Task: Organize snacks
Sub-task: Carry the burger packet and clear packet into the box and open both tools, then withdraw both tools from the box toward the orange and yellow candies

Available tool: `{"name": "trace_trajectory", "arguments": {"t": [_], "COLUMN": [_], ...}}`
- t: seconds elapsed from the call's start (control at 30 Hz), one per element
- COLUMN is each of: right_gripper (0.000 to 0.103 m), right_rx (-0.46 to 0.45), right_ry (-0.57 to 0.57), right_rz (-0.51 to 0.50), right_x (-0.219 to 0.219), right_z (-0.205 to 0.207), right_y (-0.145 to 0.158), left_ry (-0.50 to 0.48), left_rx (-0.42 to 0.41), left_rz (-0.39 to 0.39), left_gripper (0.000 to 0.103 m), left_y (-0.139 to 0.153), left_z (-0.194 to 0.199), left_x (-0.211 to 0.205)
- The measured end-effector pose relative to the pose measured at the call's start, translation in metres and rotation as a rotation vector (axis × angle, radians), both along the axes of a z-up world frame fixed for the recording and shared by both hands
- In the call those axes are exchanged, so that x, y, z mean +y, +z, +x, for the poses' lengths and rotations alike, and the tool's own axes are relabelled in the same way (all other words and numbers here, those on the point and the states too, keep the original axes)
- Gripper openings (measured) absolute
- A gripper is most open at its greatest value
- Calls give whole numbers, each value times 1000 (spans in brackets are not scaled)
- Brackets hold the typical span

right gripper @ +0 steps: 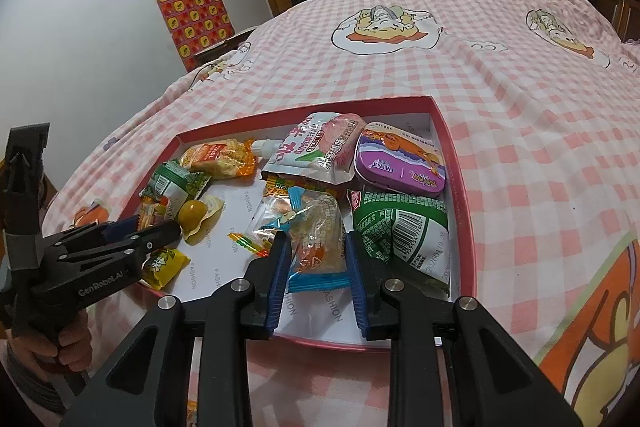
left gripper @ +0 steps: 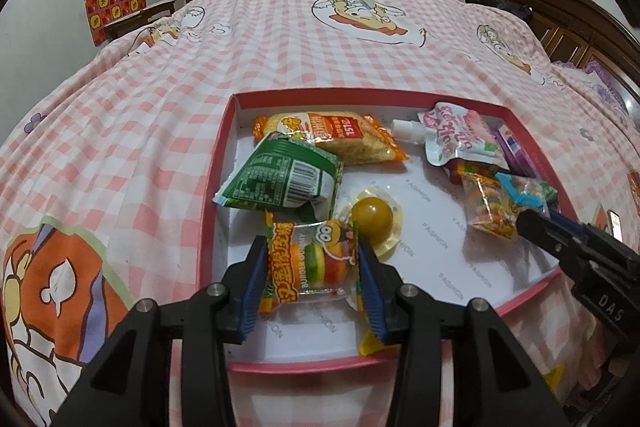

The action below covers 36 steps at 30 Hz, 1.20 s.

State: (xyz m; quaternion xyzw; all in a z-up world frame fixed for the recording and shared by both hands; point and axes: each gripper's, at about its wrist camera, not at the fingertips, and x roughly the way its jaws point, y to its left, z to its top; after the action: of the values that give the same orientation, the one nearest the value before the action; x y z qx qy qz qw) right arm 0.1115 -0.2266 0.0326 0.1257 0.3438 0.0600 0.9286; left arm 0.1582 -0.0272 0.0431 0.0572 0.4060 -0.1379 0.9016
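Left gripper (left gripper: 312,269) straddles the burger gummy packet (left gripper: 316,261) at the near left of the red tray (left gripper: 208,211); pads flank it, contact uncertain. The packet's long axis runs across the jaws. Further right, the right gripper (right gripper: 316,263) is clamped on a clear candy bag (right gripper: 316,239), green packet (right gripper: 400,231) just beside. Bag's underside is hidden; the tray's near rim is partly cut off.

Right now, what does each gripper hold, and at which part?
The right gripper holds a clear candy bag by its sides, near the blue end. The burger gummy pack sits between the left gripper fingers; a firm grip cannot be told.
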Motion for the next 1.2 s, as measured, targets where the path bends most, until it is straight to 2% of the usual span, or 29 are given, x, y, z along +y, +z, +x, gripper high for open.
{"name": "trace_trajectory", "arguments": {"t": [0.13, 0.3, 0.47, 0.93, 1.2], "right_gripper": [30, 35, 47, 50, 50], "right_rx": [-11, -38, -63, -88, -61], "right_ry": [1, 11, 25, 46, 18], "right_rz": [-1, 40, 75, 61, 12], "right_x": [-1, -4, -5, 5, 12], "right_z": [-1, -5, -10, -37, -61], "right_y": [0, 3, 7, 27, 28], "left_ry": [0, -4, -12, -38, -51], "left_rx": [2, -6, -12, -37, -5], "left_rz": [-21, -23, -38, -69, -96], "left_gripper": [58, 58, 58, 58, 58], "left_y": [5, 10, 18, 38, 36], "left_z": [-4, -12, -24, -61, -82], "left_x": [2, 1, 0, 3, 6]}}
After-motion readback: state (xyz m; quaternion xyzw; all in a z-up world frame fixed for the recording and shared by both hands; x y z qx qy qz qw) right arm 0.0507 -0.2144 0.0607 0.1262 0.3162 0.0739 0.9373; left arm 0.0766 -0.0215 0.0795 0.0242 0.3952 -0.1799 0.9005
